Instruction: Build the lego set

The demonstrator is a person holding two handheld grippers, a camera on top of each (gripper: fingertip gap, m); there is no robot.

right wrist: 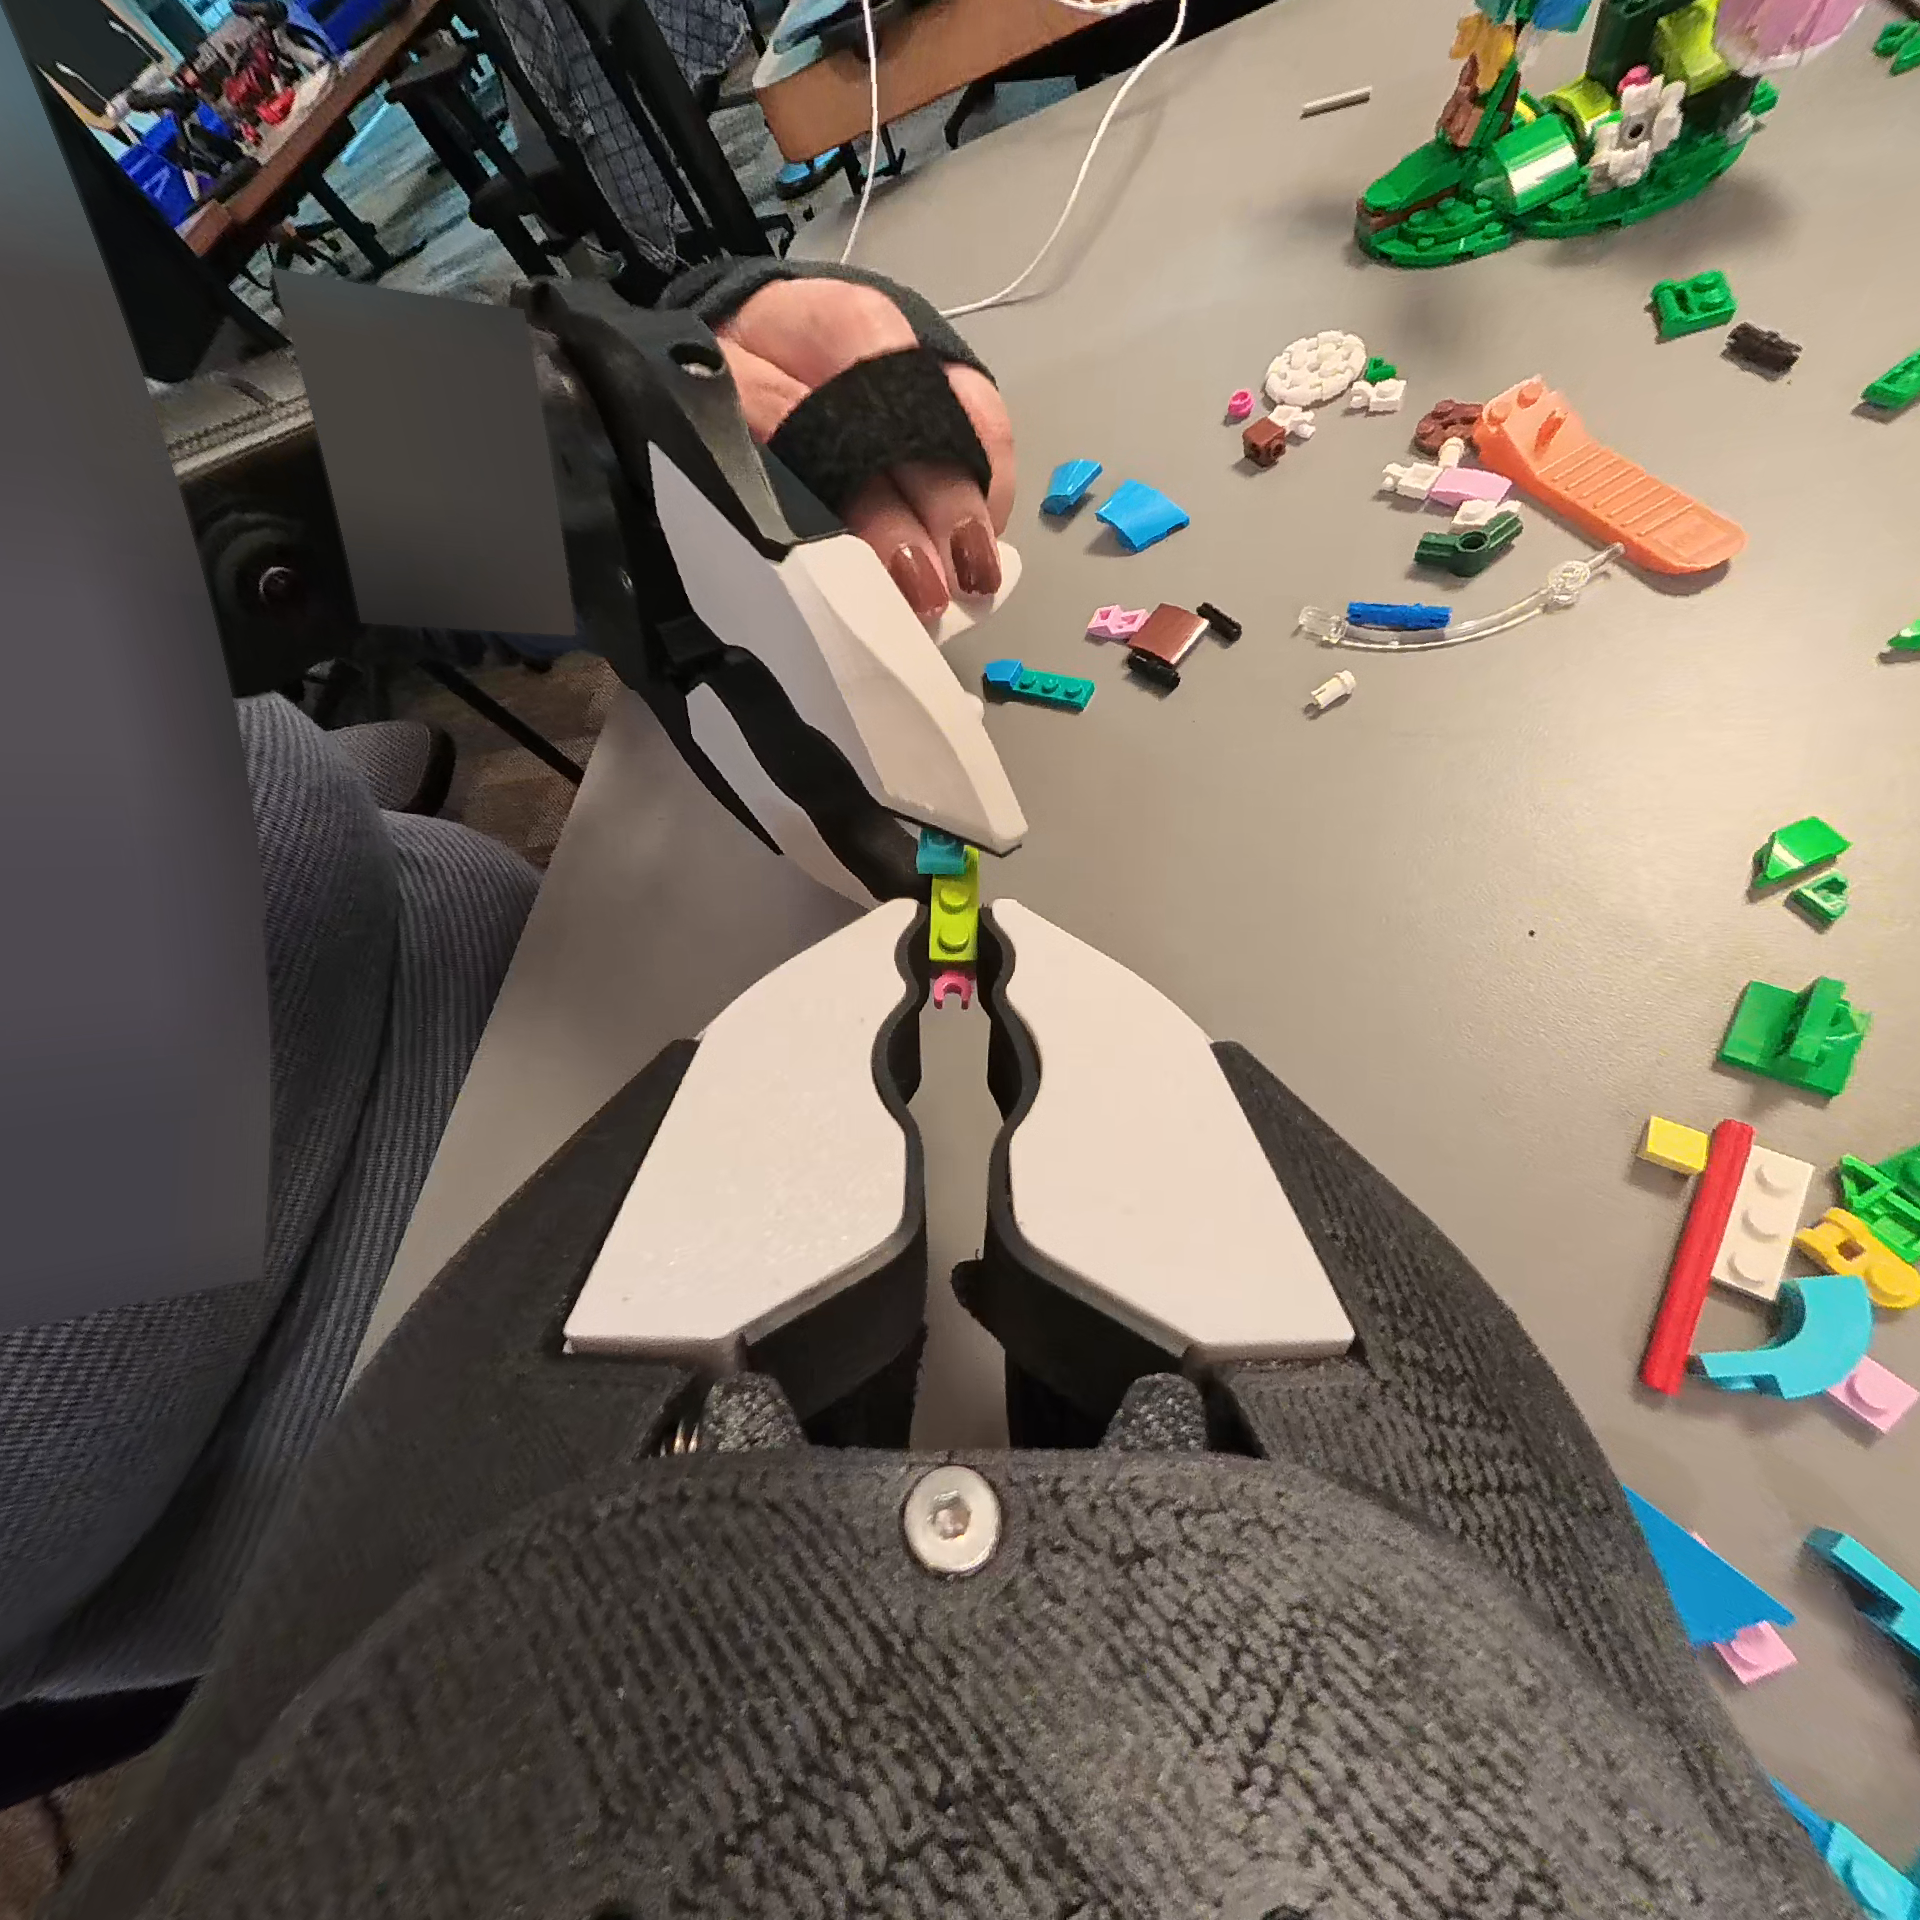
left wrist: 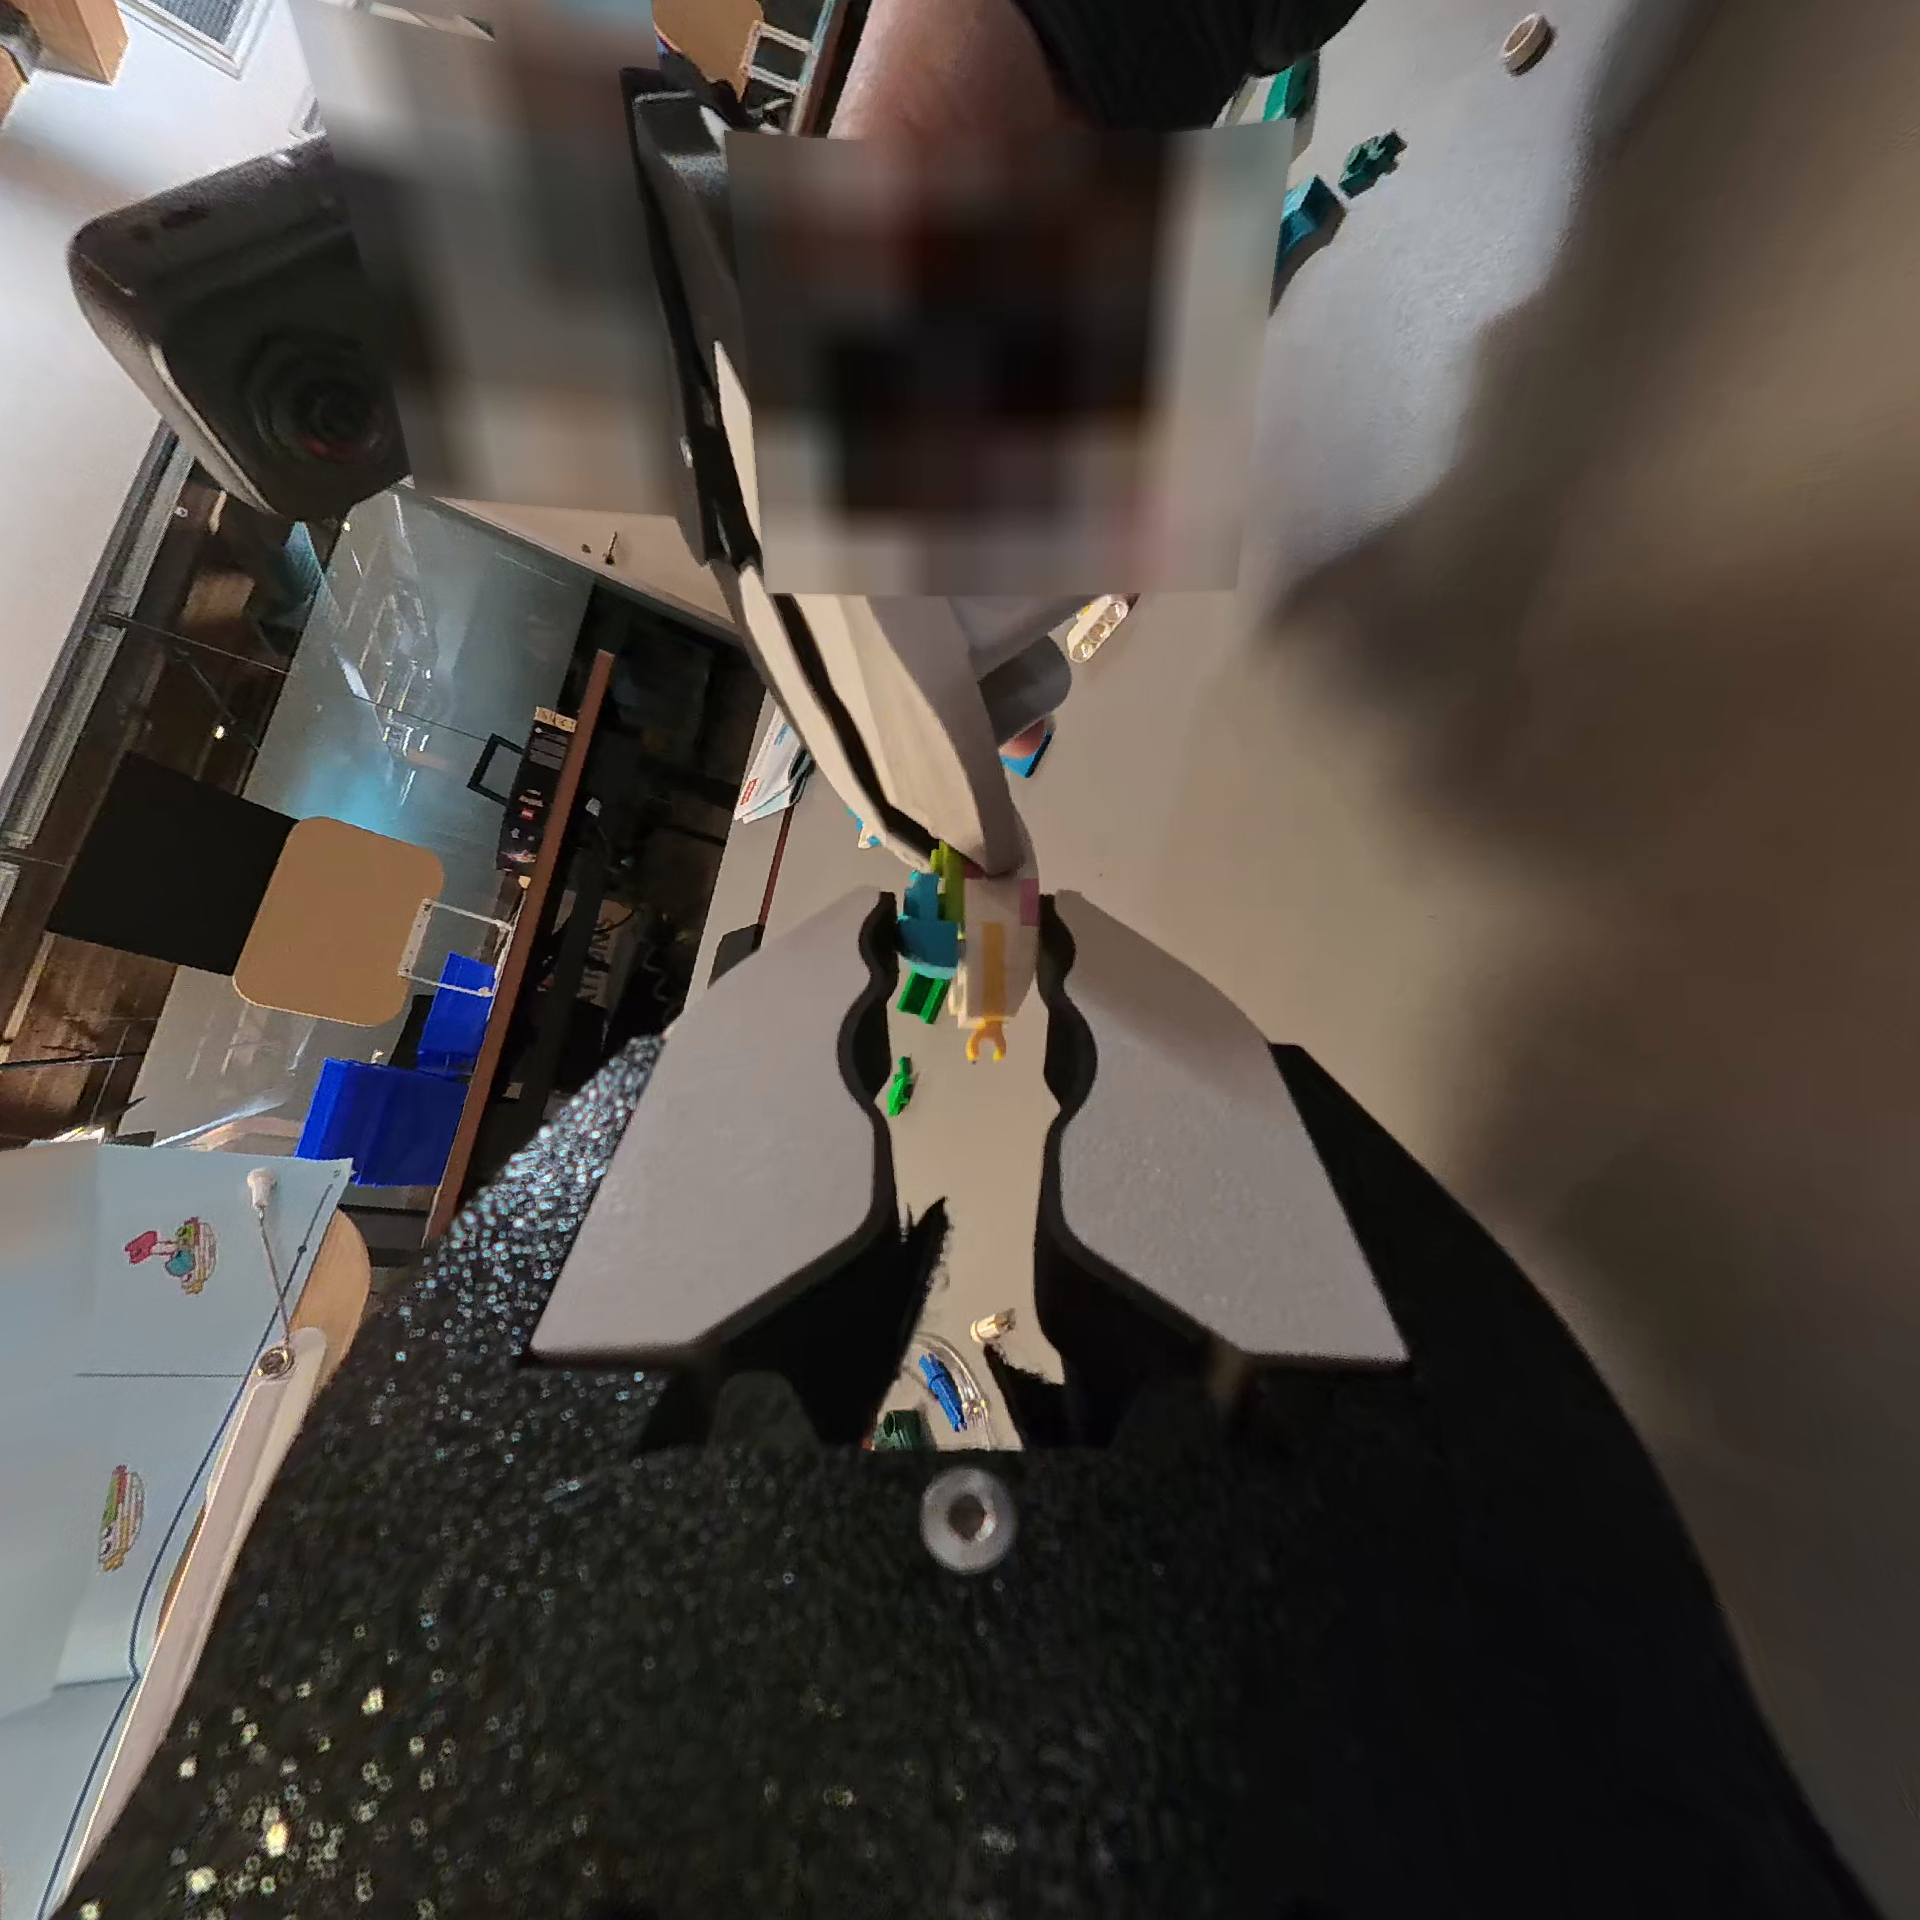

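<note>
- Now we've got both grippers meeting tip to tip above the grey table [right wrist: 1351,831], each about as near the work as the other.
- Our right gripper [right wrist: 954,925] is clamped on a lime plate [right wrist: 953,914], its long axis running straight ahead between the fingers.
- Our left gripper [left wrist: 966,914] is pinched on a small white and blue cluster of bricks [left wrist: 987,956], touching that plate's far end.

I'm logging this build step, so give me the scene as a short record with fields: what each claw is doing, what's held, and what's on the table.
right claw: shut on the lime plate, a pink clip at its near end
left claw: shut on the small brick assembly
contact: both claws meet tip to tip on the same small cluster, above the table edge
table: grey, strewn with loose pieces
orange brick separator: lying flat, far right
green model: partly built, far corner
</note>
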